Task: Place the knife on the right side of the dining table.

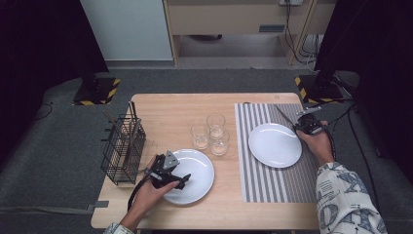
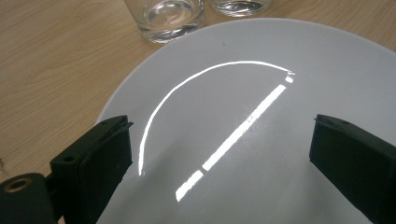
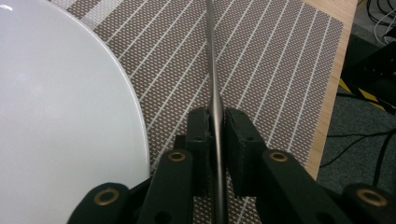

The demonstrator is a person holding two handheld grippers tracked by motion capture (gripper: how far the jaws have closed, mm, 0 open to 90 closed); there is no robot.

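Right gripper view: a thin metal utensil handle [image 3: 215,88] runs straight up the frame between the two black pads of the right gripper [image 3: 217,135], long axis in line with the jaws and pointing away over the striped placemat [image 3: 261,60]. Which utensil it is I can't tell, the far end is cut off. The pads sit right against the handle on both sides, so I read it as a light pinch, though the grip looks slack rather than hard-clamped. The handle lies just beside the rim of the white plate on the mat [image 3: 70,116], apart from it, on the side toward the table's right edge, and roughly parallel to that rim's tangent. In the high view the utensil [image 1: 285,115] shows as a thin line slanting off past the far right side of that plate [image 1: 274,145], with the right gripper [image 1: 305,123] at its near end. That is the relation that matters: handle already alongside the plate on the mat, so my guess is the step in hand is laying it down there, and any release should keep the axis as it is. The left gripper [image 1: 181,179] is well apart, over the second white plate [image 2: 261,93] on bare wood, jaws spread wide with nothing between them. Three glasses [image 1: 210,133] stand between the plates; the wire cutlery basket [image 1: 122,147] sits at the table's left edge.
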